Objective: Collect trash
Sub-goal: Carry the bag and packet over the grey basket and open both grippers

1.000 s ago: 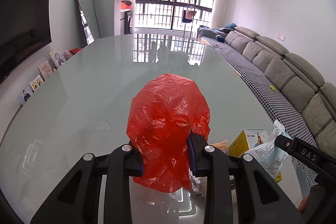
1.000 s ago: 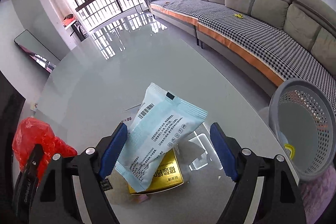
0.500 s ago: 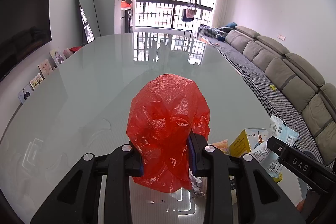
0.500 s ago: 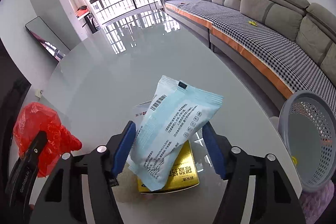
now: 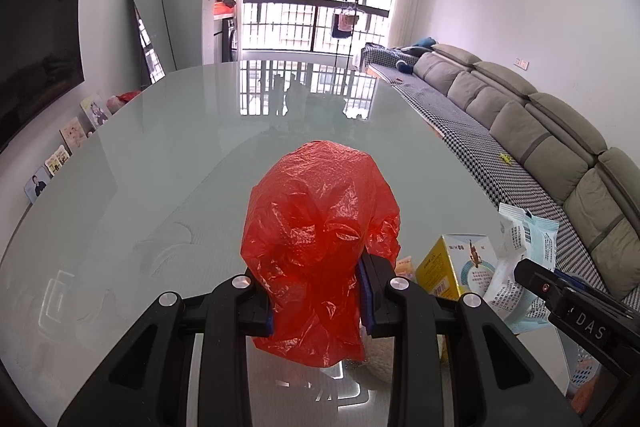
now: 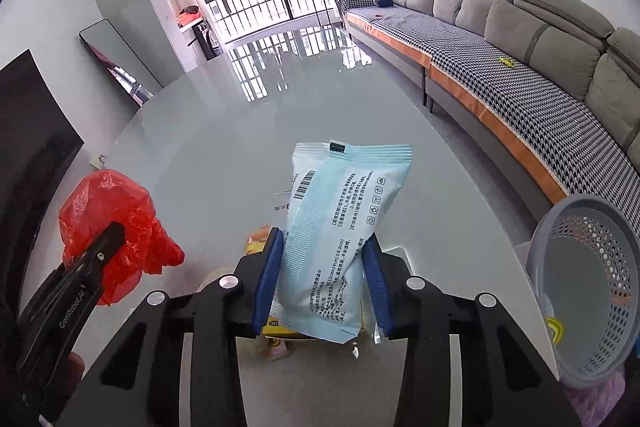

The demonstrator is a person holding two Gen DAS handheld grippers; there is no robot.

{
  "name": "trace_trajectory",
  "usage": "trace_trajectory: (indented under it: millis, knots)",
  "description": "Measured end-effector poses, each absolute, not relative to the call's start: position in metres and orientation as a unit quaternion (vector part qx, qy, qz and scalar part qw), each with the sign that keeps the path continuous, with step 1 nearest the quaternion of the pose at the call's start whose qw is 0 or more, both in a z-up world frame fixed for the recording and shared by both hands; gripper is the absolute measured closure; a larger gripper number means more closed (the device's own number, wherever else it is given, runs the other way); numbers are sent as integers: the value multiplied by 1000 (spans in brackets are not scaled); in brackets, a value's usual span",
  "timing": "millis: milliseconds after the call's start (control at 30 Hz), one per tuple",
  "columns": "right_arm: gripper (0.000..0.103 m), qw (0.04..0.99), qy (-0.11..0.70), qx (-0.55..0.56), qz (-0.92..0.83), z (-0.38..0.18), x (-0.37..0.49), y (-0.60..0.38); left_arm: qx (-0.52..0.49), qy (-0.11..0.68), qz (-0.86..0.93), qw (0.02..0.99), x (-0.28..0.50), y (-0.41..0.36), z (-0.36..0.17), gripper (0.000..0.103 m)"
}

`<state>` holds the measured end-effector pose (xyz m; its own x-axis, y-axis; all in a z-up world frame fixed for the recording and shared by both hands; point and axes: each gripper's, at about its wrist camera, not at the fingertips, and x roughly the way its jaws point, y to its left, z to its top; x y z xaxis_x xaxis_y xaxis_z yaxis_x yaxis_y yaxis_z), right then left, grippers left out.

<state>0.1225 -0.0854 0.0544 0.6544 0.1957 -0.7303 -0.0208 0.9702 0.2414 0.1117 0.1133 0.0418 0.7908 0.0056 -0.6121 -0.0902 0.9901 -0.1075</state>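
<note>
My left gripper (image 5: 318,297) is shut on a crumpled red plastic bag (image 5: 320,231), held above the glass table (image 5: 180,163); the bag also shows in the right wrist view (image 6: 108,223). My right gripper (image 6: 324,279) is shut on a light blue printed packet (image 6: 344,227), lifted off the table; the packet shows at the right of the left wrist view (image 5: 524,267). A yellow box (image 5: 448,267) and small scraps lie on the table under it. A grey perforated trash basket (image 6: 588,287) stands off the table's right edge.
A long grey sofa (image 6: 520,39) with a houndstooth cover runs along the right wall. A mirror (image 5: 150,39), a TV (image 5: 36,35) and small pictures (image 5: 60,155) line the left wall. The window is at the far end.
My right gripper's jaws have closed from wide open onto the light blue packet and raised it. My left gripper has kept hold of the red bag, almost still.
</note>
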Motion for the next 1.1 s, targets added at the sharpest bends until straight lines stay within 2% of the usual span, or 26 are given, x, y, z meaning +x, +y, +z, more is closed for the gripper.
trace_trajectory:
  millis: [567,1100]
  knots:
    - [64,923,374,86,-20,65,65,-202,-36,318,-81,944,85,7,62,73]
    - [64,916,370,125,-94,34,21,-339,14,326,-183,927,74,-130,56,73]
